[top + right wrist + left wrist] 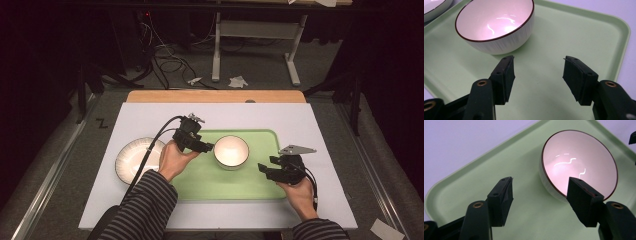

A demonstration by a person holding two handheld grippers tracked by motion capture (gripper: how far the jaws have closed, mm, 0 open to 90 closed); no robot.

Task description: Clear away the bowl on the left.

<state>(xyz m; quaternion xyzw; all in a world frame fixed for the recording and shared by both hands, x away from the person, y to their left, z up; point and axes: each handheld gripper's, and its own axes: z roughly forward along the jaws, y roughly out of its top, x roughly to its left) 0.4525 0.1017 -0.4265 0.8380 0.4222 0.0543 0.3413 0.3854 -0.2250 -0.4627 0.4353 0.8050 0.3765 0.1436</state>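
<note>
- Sitting upright on green tray (200,185), ceramic bowl (231,151): stiff, glossy, slippery, breakable; pinch the thin rim.
- Left gripper (207,146) wide, empty; right gripper (264,169) wide, empty.

Worktop layout: tray at centre, plate to its left.
Bowl (231,150) stands on tray (250,182), toward its far half; plate (131,159) lies on the worktop (310,120) just beside the tray's left edge; left tongs (206,147) left of bowl, right tongs (265,169) near its right.
</note>
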